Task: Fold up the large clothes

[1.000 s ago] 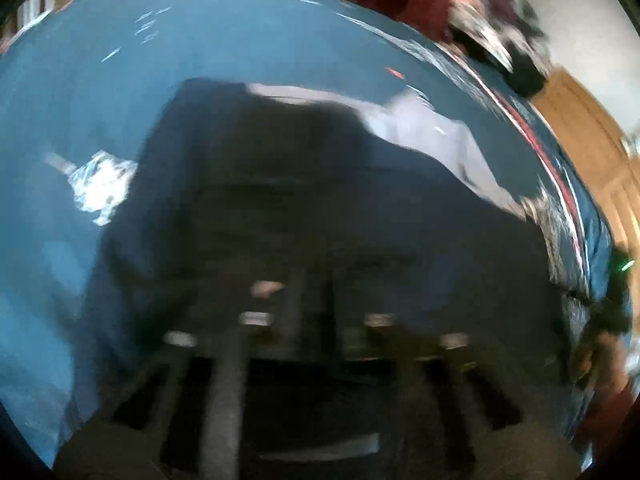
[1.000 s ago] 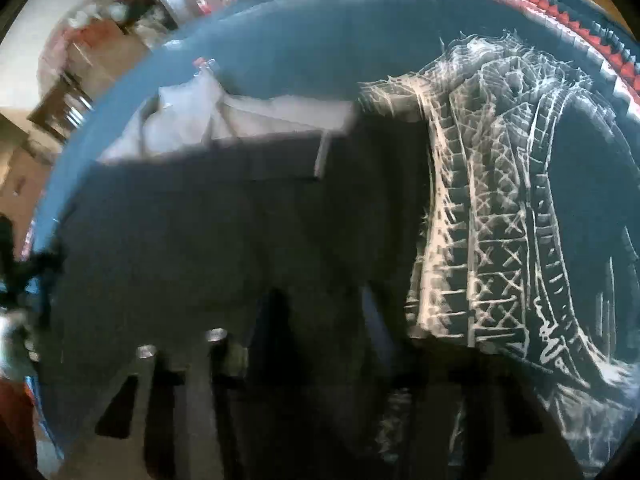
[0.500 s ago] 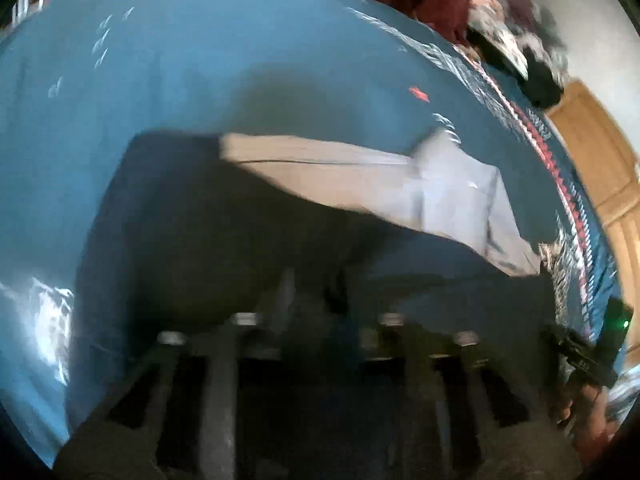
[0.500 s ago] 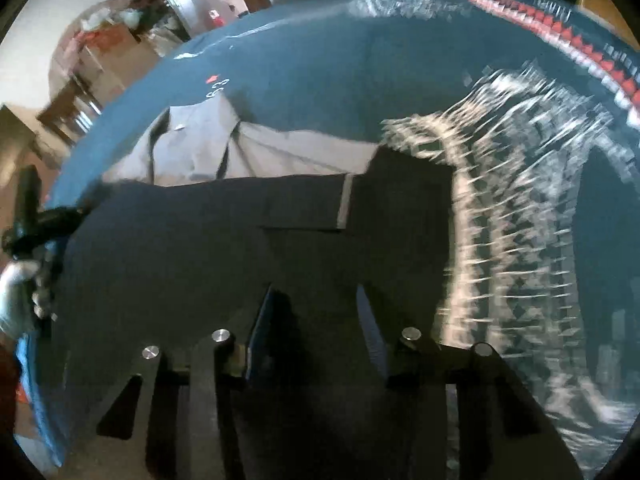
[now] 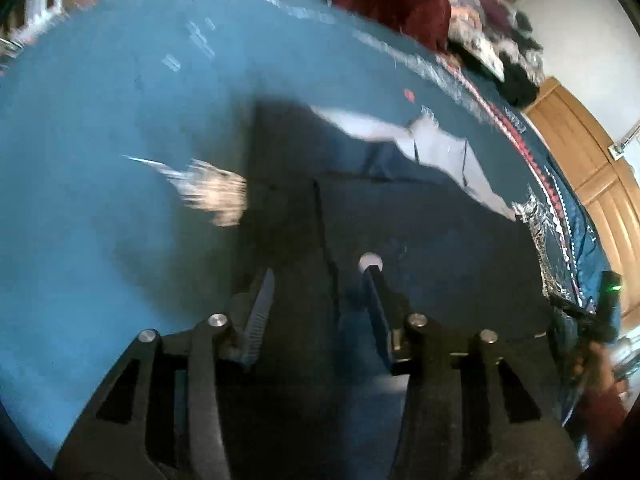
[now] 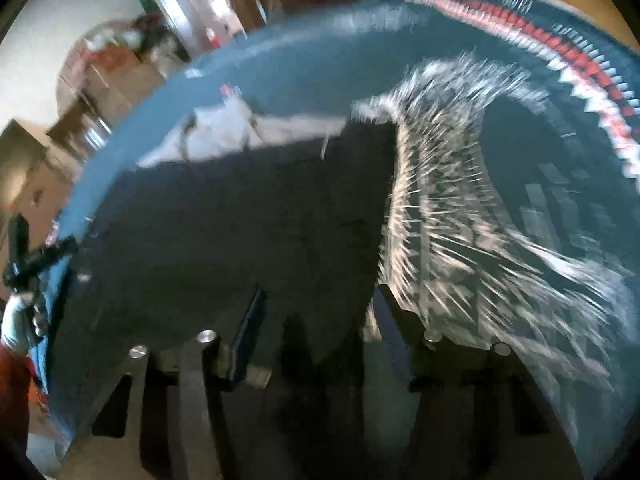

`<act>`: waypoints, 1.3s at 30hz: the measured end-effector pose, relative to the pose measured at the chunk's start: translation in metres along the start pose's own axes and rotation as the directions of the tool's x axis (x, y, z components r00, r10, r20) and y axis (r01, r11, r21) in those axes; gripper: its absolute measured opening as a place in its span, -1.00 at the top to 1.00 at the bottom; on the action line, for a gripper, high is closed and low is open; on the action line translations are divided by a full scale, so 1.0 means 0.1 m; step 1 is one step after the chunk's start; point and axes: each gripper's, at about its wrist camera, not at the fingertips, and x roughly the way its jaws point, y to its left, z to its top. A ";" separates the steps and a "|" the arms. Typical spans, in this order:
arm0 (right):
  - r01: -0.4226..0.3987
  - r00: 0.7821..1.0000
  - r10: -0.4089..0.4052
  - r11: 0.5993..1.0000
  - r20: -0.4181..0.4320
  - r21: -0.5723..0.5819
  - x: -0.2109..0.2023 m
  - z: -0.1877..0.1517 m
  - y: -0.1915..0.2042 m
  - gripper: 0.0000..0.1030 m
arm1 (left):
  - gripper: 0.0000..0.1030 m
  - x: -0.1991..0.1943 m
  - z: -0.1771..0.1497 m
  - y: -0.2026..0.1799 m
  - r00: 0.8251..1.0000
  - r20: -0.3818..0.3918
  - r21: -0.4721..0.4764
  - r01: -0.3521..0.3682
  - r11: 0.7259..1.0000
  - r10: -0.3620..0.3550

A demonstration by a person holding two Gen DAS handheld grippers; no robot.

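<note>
Okay, left wrist view: left gripper (image 5: 320, 280) has its fingers spread apart, nothing pinched between them, dark fabric passing under the gap. Dark navy garment (image 5: 420, 248) lies flat on the blue bedspread (image 5: 120, 120), folded over, with a pale grey inner part (image 5: 432, 144) showing at its far edge. White blurred print on the bedspread just left of the garment. Red pile (image 5: 396, 0) and other clutter beyond the bed, wooden door (image 5: 580, 152) at right. Right gripper visible at far right edge, held by a hand (image 5: 596, 364).

Right wrist view: right gripper (image 6: 316, 312) also spread open, its fingers over the near edge of the garment (image 6: 240, 232), gripping nothing. Grey part (image 6: 240, 132) at far edge. White patterned print (image 6: 460, 200) on bedspread (image 6: 300, 68) touches the garment's right side; red and white border (image 6: 560, 52) beyond. Left gripper and gloved hand (image 6: 18, 320) at far left. Heavy motion blur.
</note>
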 end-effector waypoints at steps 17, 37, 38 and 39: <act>0.351 0.934 -0.335 0.925 -0.126 0.148 -0.76 -1.63 -0.38 -0.64 | -1.00 -0.33 -0.98 0.04 0.968 -0.006 0.062 -0.251 0.966 0.251; 0.206 0.976 -0.193 0.969 -0.101 0.134 -0.90 -1.69 -0.26 -0.89 | -0.98 -0.94 -1.19 0.26 0.998 0.038 -0.053 -0.043 0.998 0.045; 0.154 0.986 -0.141 0.977 -0.093 0.149 -1.00 -1.72 -0.25 -0.87 | -0.97 -1.04 -1.25 0.27 0.998 0.044 -0.054 -0.031 0.998 0.033; 0.090 0.993 -0.077 0.982 -0.084 0.167 -1.11 -1.78 -0.23 -0.85 | -0.96 -1.10 -1.29 0.27 0.999 0.046 -0.054 -0.018 0.998 0.021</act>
